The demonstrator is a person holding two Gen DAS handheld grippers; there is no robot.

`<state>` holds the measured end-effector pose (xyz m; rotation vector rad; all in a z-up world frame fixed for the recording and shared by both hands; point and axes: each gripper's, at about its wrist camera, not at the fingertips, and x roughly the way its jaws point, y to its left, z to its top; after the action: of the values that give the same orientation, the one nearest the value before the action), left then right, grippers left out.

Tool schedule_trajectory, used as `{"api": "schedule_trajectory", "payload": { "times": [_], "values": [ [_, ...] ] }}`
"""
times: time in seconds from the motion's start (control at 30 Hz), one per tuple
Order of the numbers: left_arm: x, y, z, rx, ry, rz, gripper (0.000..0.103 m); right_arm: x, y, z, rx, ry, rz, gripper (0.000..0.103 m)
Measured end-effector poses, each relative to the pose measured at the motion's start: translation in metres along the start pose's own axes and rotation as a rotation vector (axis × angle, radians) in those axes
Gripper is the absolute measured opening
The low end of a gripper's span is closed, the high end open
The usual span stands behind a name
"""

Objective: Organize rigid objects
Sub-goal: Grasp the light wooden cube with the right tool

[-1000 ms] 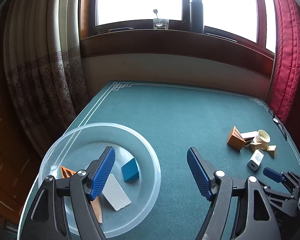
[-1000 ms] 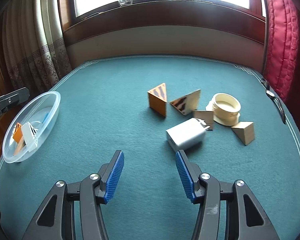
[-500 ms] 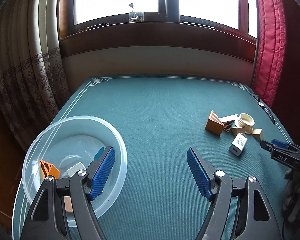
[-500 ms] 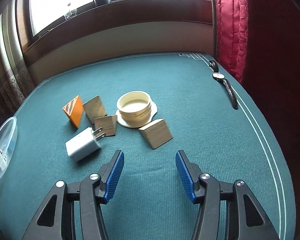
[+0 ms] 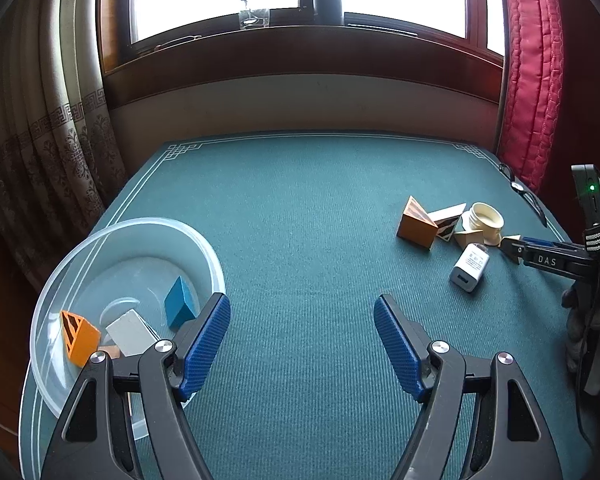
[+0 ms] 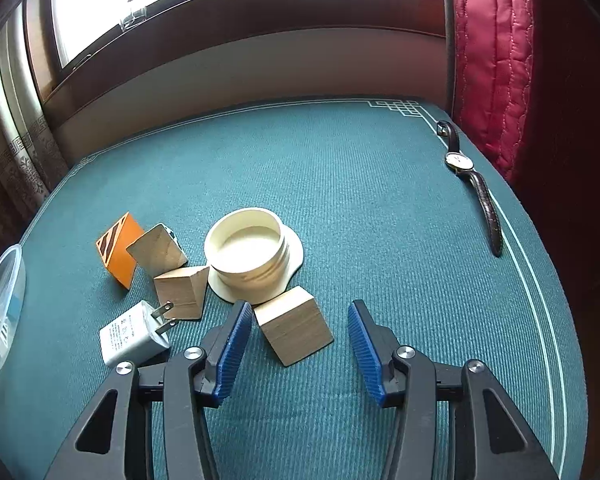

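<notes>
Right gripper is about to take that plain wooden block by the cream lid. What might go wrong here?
1. The right gripper jaws are closing on the wooden block, which sits skewed between the pads, so it may twist out.
2. The block touches the cream lid; lifting could drag it.
3. The left finger is near the white charger and may nudge it.

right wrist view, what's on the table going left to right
plastic bowl → orange wedge → white charger → cream round container → wooden block between the closing fingers → wristwatch
</notes>
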<state>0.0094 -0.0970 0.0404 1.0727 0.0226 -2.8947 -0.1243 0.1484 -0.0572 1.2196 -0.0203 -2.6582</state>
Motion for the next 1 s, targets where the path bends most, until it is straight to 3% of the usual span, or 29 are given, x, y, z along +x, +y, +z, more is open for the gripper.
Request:
{"api": "schedule_trajectory", "payload": {
  "times": [0.07,0.1,0.53,1.0],
  "values": [
    [0.002,-0.002,0.0,0.006,0.005,0.0,0.075,0.0,0.004,-0.002,-0.021,-0.003,-0.003,0.048],
    [0.003,-0.004,0.0,0.008,0.008,-0.001,0.075,-0.001,0.006,-0.003,-0.029,-0.004,-0.003,0.041],
    [0.014,-0.037,0.006,0.081,0.038,-0.037,0.075,-0.02,0.004,-0.026,-0.072,-0.002,0.023,0.04],
    [0.051,-0.12,0.022,0.211,0.109,-0.159,0.075,-0.029,-0.008,-0.039,-0.043,-0.005,0.057,0.041]
  ]
}}
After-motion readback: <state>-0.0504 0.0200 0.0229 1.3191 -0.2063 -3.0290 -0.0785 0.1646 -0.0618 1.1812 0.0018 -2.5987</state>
